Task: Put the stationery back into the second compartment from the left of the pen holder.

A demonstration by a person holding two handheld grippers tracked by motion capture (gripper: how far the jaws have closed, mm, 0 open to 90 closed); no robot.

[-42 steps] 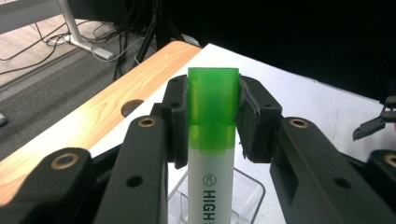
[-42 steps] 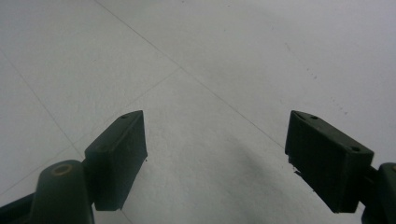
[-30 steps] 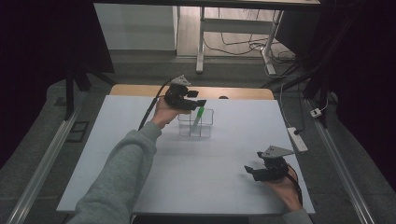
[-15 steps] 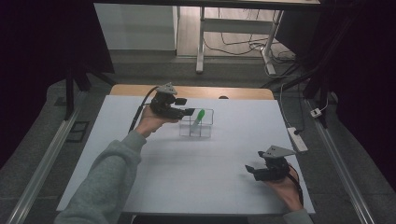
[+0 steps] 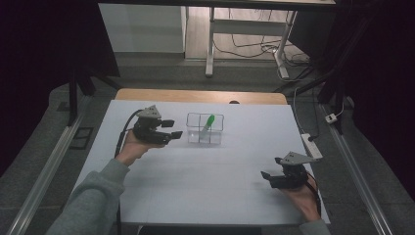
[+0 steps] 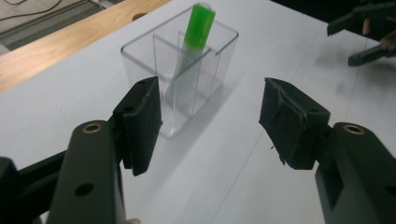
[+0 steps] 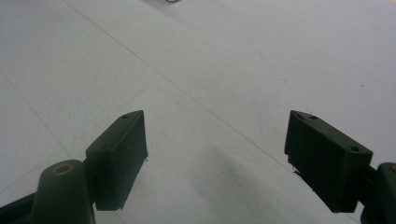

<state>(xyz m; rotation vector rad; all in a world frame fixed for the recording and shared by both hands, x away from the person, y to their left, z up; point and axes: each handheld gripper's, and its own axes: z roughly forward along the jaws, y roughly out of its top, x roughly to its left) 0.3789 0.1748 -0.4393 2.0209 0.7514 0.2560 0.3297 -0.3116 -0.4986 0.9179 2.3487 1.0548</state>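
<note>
white table top [image 5: 205, 166] with bare tan wooden strip at far edge | clear, colourless plastic divided box [image 5: 205, 128] | bright green marker pen [image 5: 208, 122], paler below | black left gripper [image 5: 169, 129], black right gripper [image 5: 272, 177], grey top plates | grey sleeve [image 5: 93, 200]

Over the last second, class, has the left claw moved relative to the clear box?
Yes. The left claw has drawn back from above the clear box to its left side, jaws open, leaving the green marker standing inside.
</note>
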